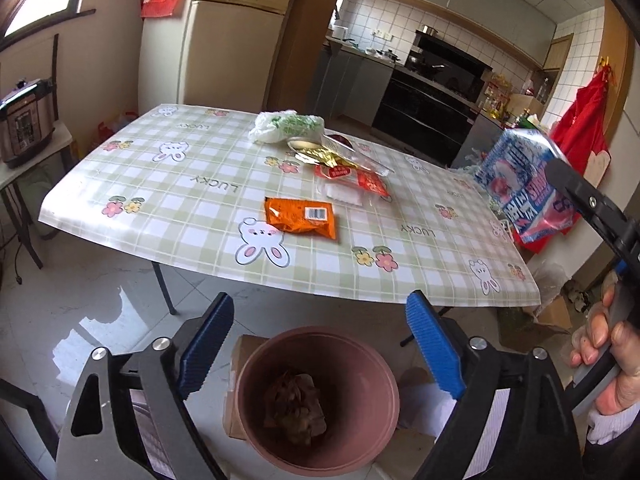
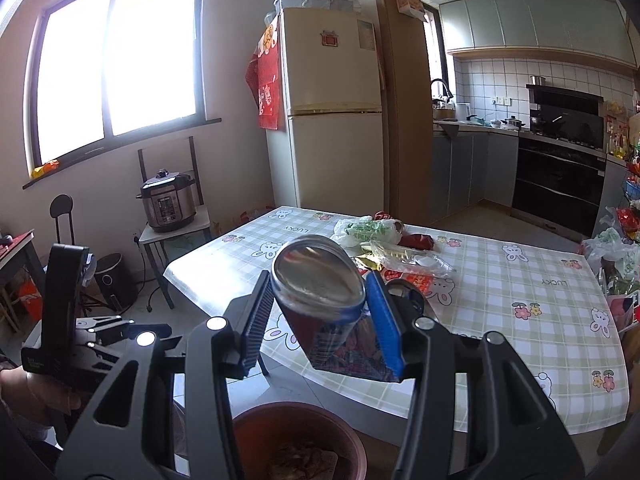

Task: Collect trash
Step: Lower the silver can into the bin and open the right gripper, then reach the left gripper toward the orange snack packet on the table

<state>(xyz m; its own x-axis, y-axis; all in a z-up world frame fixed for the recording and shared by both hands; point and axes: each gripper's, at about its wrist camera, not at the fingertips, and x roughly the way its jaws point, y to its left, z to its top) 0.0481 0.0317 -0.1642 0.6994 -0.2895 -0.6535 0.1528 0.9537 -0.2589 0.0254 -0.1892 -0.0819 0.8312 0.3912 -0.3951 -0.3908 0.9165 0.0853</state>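
the left tool (image 1: 320, 344) stood released, its blue pads wide apart with nothing between them, right above the pink bin (image 1: 316, 400) on the floor. the bin sat just in front of the counter's (image 1: 200, 184) near edge, and crumpled brownish trash (image 1: 296, 408) lay at its bottom. some flat cardboard (image 1: 234, 392) lay on the floor under and beside the bin.

the right tool (image 2: 316, 316) was clenched on a blue-and-pink snack bag (image 2: 320, 320), its pads pressing the bag's sides, the silvery end of the bag facing the camera. from the left wrist view that bag (image 1: 524, 188) hung in the air to the right of the bin and higher, past the counter's right corner, apart from the bin. in the right wrist view the bin's rim (image 2: 296, 412) showed below the bag. a hand (image 1: 604, 364) gripped the handle of the right tool.

beyond the bin, on the checked cloth of the counter, an orange wrapper (image 1: 300, 220) lay nearest. farther back lay a red-and-white wrapper (image 1: 352, 180), touching a clear plastic tray (image 1: 356, 152) and a gold wrapper (image 1: 320, 156). farthest from the bin sat a white-and-green plastic bag (image 1: 286, 125).
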